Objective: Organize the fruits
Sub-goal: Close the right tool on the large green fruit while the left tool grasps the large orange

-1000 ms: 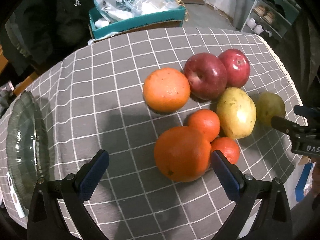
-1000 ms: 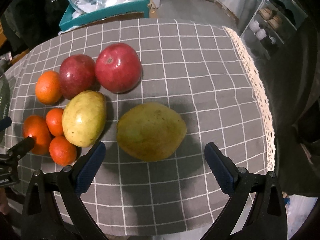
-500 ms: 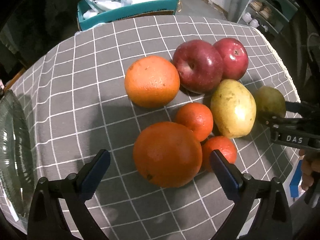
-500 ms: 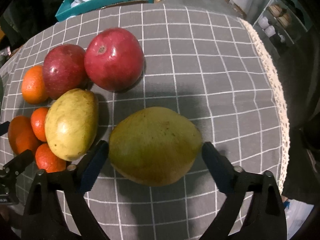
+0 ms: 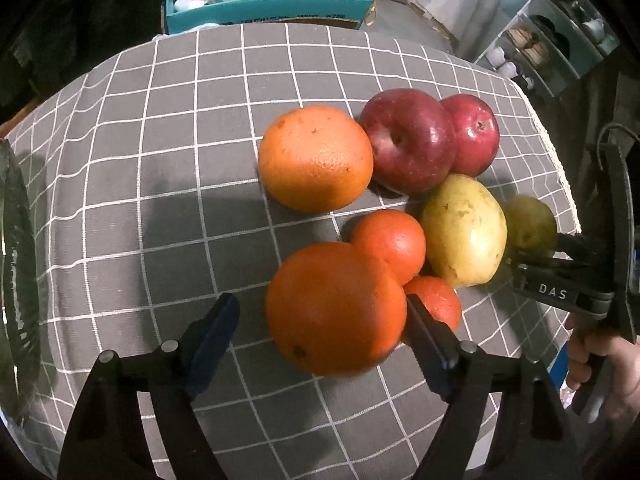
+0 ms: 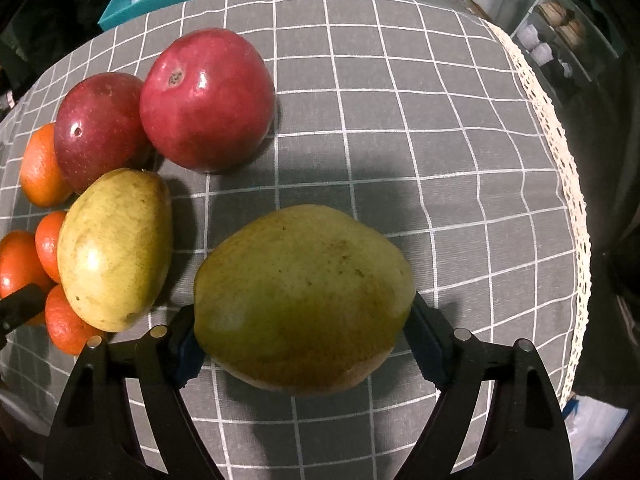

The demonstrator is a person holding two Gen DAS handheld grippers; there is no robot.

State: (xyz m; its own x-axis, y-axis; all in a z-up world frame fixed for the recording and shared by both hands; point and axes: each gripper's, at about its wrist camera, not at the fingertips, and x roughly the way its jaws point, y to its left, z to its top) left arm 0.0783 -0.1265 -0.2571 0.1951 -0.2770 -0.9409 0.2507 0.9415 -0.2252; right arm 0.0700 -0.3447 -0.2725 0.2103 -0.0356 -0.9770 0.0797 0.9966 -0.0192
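Observation:
A big orange (image 5: 334,308) lies on the grey checked cloth between the fingers of my left gripper (image 5: 320,308). Its jaws are closing: the right pad touches the orange and a gap shows at the left pad. My right gripper (image 6: 304,316) points down over a green mango (image 6: 304,300); its jaws are closing and both pads press the mango's sides. Beside these lie a yellow mango (image 6: 114,248), two red apples (image 6: 206,98) (image 6: 98,128), a second orange (image 5: 316,158) and two tangerines (image 5: 390,244) (image 5: 436,300).
A glass plate (image 5: 16,280) sits at the table's left edge. A teal box (image 5: 264,8) with bags stands behind the table. The cloth's lace edge (image 6: 560,160) marks the right side, with shelves beyond it. A person's hand (image 5: 600,360) holds the right gripper.
Both pairs of jaws have narrowed. The right gripper came down around the green mango and now touches it. The left gripper's right pad now touches the big orange.

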